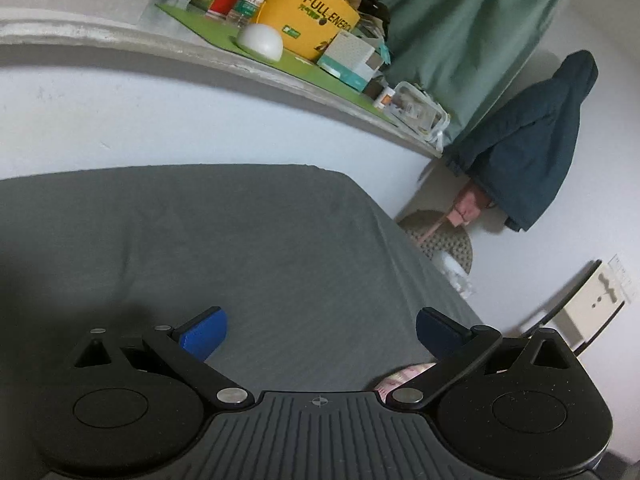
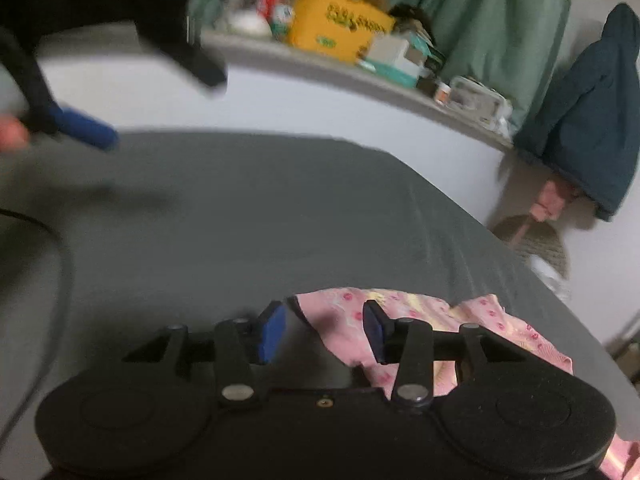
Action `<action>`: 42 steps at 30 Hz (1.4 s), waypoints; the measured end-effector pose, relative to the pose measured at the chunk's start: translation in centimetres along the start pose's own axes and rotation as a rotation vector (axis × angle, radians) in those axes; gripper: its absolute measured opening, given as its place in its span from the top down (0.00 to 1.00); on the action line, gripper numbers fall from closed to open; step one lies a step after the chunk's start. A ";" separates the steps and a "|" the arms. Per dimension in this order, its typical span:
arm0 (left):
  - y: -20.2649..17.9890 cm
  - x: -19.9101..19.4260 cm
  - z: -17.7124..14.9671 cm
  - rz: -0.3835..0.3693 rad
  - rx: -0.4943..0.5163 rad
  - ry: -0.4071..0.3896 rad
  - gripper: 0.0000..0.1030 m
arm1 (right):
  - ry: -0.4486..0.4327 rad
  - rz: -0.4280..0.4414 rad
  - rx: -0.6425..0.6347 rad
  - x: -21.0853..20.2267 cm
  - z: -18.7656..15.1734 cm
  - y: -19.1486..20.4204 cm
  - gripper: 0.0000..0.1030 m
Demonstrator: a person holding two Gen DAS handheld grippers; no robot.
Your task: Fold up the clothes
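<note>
A pink flowered garment (image 2: 424, 308) lies crumpled on the grey bed sheet (image 2: 280, 208), close in front of my right gripper (image 2: 324, 332). That gripper is open, and the cloth's left edge lies between its blue pads. In the left wrist view my left gripper (image 1: 320, 332) stands wide open above the bare sheet (image 1: 240, 240) and holds nothing. Only a sliver of the garment (image 1: 400, 378) shows by its right finger. The right wrist view shows the left gripper blurred at the upper left, one blue finger (image 2: 84, 126) above the sheet, with a hand (image 2: 12, 134) behind it.
A ledge (image 1: 120, 40) behind the bed carries a yellow box (image 1: 312, 16), bottles, a white dome (image 1: 260, 42) and small boxes. A green curtain (image 1: 460, 40) and a dark blue jacket (image 1: 536, 152) hang at the right. A woven basket (image 1: 444, 240) sits past the bed's corner. A black cable (image 2: 60, 248) crosses the sheet at left.
</note>
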State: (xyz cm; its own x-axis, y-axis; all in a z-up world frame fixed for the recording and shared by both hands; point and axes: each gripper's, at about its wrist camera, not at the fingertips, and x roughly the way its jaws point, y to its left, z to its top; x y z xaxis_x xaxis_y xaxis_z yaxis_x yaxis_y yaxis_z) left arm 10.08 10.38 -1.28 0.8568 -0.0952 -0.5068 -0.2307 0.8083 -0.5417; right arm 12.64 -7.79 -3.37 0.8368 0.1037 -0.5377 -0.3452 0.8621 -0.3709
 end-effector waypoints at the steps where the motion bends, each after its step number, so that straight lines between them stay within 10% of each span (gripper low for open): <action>1: 0.1 0.3 0.0 -0.011 -0.007 0.008 0.00 | 0.011 -0.017 -0.019 1.1 0.3 1.2 0.60; 4: 0.2 1.0 -0.2 -0.041 -0.018 0.034 0.00 | 0.029 -0.073 -0.065 3.9 0.8 3.5 0.60; 7: 0.3 1.5 -0.3 -0.052 -0.028 0.046 0.00 | 0.016 -0.095 0.014 4.7 1.1 2.9 0.91; 10: 0.7 1.5 -0.1 -0.048 -0.068 0.035 0.00 | -0.014 -0.092 0.162 4.5 2.1 1.3 0.94; 14: 1.8 1.6 -0.1 -0.029 -0.135 0.018 0.00 | -0.273 0.077 0.566 1.0 3.3 -3.5 0.94; 17: 1.8 1.9 -0.4 -0.018 -0.151 0.015 0.00 | -0.312 0.214 0.890 1.7 3.1 -6.5 0.94; 22: 1.2 1.5 -0.7 0.004 -0.106 -0.018 0.00 | -0.131 0.258 1.003 7.3 2.7 -5.9 0.87; 25: 1.3 1.4 -0.5 0.011 -0.097 -0.024 0.00 | -0.002 0.289 1.046 9.2 1.2 -4.8 0.66; 34: 0.6 2.4 -0.5 0.016 -0.076 0.056 0.00 | -0.003 0.407 0.924 -9.6 -4.7 -6.0 0.47; 42: -1.5 2.3 -1.3 0.059 0.015 0.166 0.00 | 0.191 0.319 0.451 -22.1 -6.1 4.8 0.51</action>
State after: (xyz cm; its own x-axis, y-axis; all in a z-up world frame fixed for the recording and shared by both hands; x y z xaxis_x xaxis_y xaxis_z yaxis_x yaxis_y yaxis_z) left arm 11.78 8.20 -2.44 0.7534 -0.1408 -0.6423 -0.2709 0.8236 -0.4983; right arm -10.07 -8.93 2.13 0.6155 0.3376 -0.7122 -0.3173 0.9333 0.1682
